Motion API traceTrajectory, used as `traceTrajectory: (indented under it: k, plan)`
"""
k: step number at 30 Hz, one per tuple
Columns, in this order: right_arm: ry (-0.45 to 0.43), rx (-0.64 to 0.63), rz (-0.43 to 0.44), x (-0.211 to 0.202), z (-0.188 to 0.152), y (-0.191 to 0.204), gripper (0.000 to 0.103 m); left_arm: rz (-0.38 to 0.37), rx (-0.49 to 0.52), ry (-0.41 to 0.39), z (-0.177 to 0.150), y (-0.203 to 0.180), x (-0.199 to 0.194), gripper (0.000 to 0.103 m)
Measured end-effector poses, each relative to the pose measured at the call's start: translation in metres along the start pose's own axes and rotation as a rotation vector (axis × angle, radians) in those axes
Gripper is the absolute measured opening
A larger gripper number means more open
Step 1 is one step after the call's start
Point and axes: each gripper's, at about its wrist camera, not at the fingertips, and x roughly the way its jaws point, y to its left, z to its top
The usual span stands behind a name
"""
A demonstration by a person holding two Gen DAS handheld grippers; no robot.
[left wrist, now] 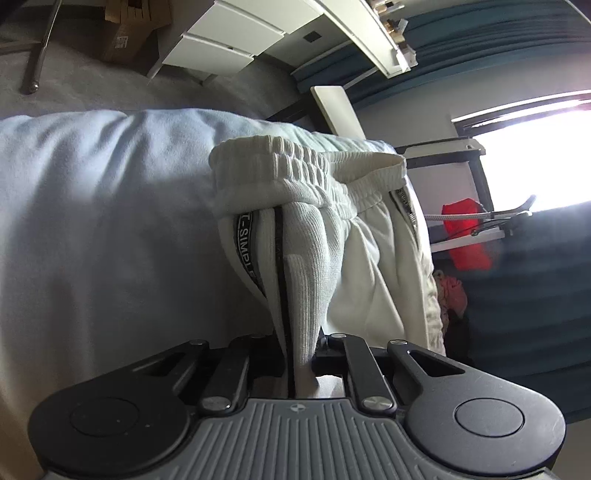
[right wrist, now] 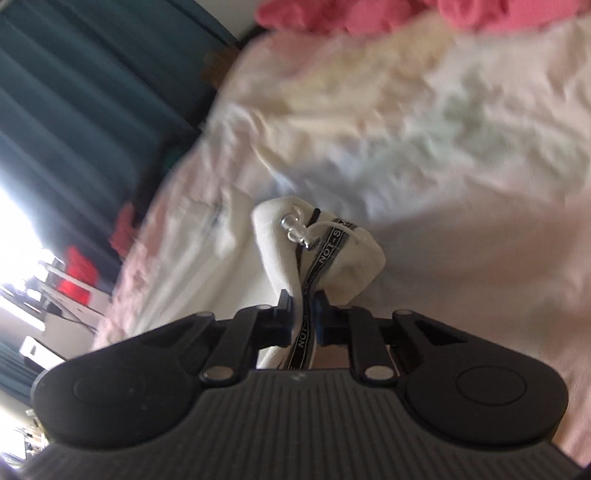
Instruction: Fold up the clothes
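Note:
White ribbed track pants (left wrist: 314,236) with a black lettered side stripe hang over the pale bed sheet (left wrist: 103,206). My left gripper (left wrist: 301,347) is shut on a bunched fold of the pants just below the elastic waistband (left wrist: 280,158). In the right wrist view my right gripper (right wrist: 303,314) is shut on another bunch of the same white pants (right wrist: 332,251), where the black lettered stripe and a silver-tipped drawstring (right wrist: 299,230) show. That view is blurred.
The bed's white sheet (right wrist: 424,147) spreads behind. A pink garment (right wrist: 369,14) lies at its far edge. Teal curtains (right wrist: 74,92) and a bright window (left wrist: 535,166) stand alongside. A red item (left wrist: 467,236) sits on a shelf, and white drawers (left wrist: 229,40) and a cardboard box (left wrist: 129,29) are on the grey floor.

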Motion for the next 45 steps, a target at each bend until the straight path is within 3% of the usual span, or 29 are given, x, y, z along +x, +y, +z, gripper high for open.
traceTrajectory:
  k: [6,12,16,22,26,31,35,38,39,40,41,42,45]
  plan:
    - [-0.06,-0.017,0.043,-0.03,0.013,0.01,0.013,-0.099,0.119,-0.088,0.0,-0.029,-0.033,0.01]
    - [-0.097,-0.071,0.071,-0.008,0.039,0.066,0.013,-0.116,0.141,-0.079,0.026,-0.091,-0.007,0.01]
    - [-0.122,-0.14,0.048,0.045,0.057,0.133,0.013,-0.086,0.203,-0.082,0.05,-0.162,0.054,0.011]
    - [-0.15,-0.243,-0.047,0.159,0.059,0.212,0.014,0.059,0.307,-0.121,0.066,-0.241,0.177,0.012]
    - [-0.129,-0.33,-0.128,0.232,0.041,0.231,0.014,0.12,0.345,-0.11,0.071,-0.246,0.234,0.014]
    - [-0.092,-0.363,-0.165,0.279,0.028,0.225,0.015,0.195,0.392,-0.095,0.077,-0.252,0.304,0.019]
    - [-0.057,-0.348,-0.155,0.283,0.028,0.219,0.018,0.166,0.388,-0.096,0.077,-0.243,0.291,0.023]
    - [-0.042,-0.348,-0.143,0.269,0.033,0.217,0.03,0.131,0.371,-0.109,0.076,-0.233,0.266,0.03]
    - [-0.048,-0.346,-0.145,0.262,0.035,0.215,0.041,0.119,0.365,-0.114,0.076,-0.23,0.258,0.035]
    - [-0.062,-0.333,-0.142,0.25,0.037,0.213,0.056,0.107,0.36,-0.118,0.076,-0.227,0.25,0.053]
    - [-0.077,-0.316,-0.137,0.238,0.039,0.21,0.065,0.095,0.354,-0.122,0.075,-0.224,0.241,0.069]
    - [-0.09,-0.295,-0.124,0.224,0.041,0.206,0.078,0.083,0.349,-0.126,0.075,-0.221,0.233,0.072]
    - [-0.087,-0.241,-0.07,0.185,0.046,0.191,0.08,0.048,0.332,-0.139,0.074,-0.212,0.208,0.073]
